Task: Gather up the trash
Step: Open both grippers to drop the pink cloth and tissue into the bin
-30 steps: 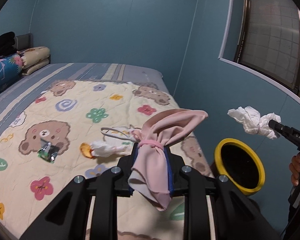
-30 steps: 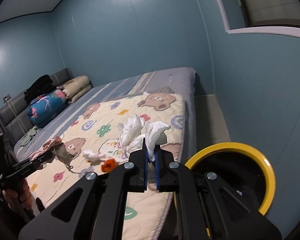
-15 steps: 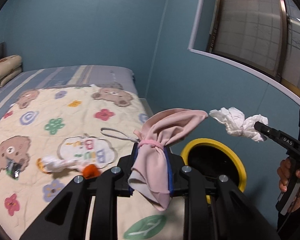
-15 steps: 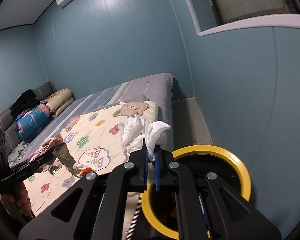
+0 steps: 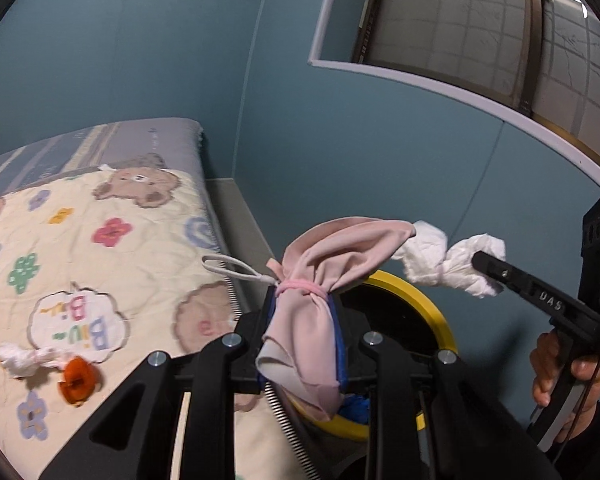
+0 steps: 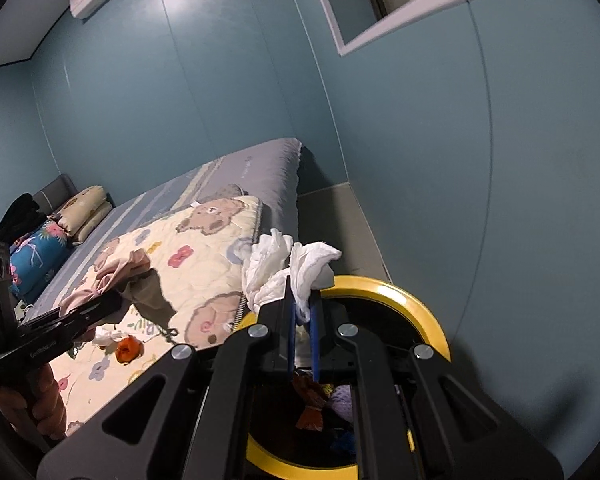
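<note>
1. Left gripper [image 5: 302, 320]: the jaws are closed on a pink cloth bundle [image 5: 324, 280] tied with a pink band. The bundle sits at centre frame in the left wrist view, partly overlapping the bin rim behind it. A white cord loop trails from it toward the left.

2. Right gripper [image 6: 302, 312]: the jaws are clamped on a crumpled white tissue [image 6: 284, 272]. In the right wrist view the tissue stands at centre frame, at the upper left edge of the bin opening. In the left wrist view the same tissue appears at right of centre, held above the bin.

3. Yellow-rimmed bin [image 6: 416, 304]: it occupies the lower centre of the right wrist view, on the floor beside the bed. Orange, purple and blue items are visible inside it, so part of the collection is judged complete.

4. Step in hand: both held items are positioned at or near the bin mouth. Neither is released yet. The next action is judged to be opening each gripper over the opening.

5. Remaining trash: a twisted white tissue [image 5: 28, 360] and an orange scrap [image 5: 76, 380] lie touching each other on the bear-print quilt [image 5: 100, 280], at lower left of the left wrist view. These are judged to need a further pickup.

6. Caution: the soft cloth bundle may snag on the jaws when released.
</note>
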Available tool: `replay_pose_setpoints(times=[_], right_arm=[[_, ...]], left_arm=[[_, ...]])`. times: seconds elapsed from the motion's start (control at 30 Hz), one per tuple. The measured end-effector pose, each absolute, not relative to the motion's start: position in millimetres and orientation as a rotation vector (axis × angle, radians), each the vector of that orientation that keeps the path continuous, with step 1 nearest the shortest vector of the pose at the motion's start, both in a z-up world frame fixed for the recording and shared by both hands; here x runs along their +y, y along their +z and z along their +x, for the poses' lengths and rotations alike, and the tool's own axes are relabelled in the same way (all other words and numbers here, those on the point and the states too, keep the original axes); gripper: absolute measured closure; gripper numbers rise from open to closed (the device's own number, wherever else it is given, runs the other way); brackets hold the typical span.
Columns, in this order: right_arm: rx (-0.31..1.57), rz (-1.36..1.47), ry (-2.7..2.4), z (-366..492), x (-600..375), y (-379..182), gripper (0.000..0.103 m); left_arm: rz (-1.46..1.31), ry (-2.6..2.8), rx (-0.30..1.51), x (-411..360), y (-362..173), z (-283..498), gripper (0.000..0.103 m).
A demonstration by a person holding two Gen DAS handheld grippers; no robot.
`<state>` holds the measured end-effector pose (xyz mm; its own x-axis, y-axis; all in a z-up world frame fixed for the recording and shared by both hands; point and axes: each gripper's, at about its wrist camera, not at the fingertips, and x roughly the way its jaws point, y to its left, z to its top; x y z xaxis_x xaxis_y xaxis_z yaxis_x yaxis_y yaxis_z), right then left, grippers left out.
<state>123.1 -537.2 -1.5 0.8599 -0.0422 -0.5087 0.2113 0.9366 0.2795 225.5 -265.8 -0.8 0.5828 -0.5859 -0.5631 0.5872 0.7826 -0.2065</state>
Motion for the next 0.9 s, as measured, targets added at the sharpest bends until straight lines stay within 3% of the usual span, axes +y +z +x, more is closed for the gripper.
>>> replay_pose_setpoints(times=[0.63, 0.9], right_arm=[[0.611, 0.374, -0.172, 135, -560, -59, 0.097], [0.63, 0.389, -0.185, 149, -563, -65, 0.096]], left_arm=[[-0.009, -0.719, 0.808, -328, -57, 252, 0.08], [-0.042, -0.728, 0.829, -329, -60, 259, 0.067]])
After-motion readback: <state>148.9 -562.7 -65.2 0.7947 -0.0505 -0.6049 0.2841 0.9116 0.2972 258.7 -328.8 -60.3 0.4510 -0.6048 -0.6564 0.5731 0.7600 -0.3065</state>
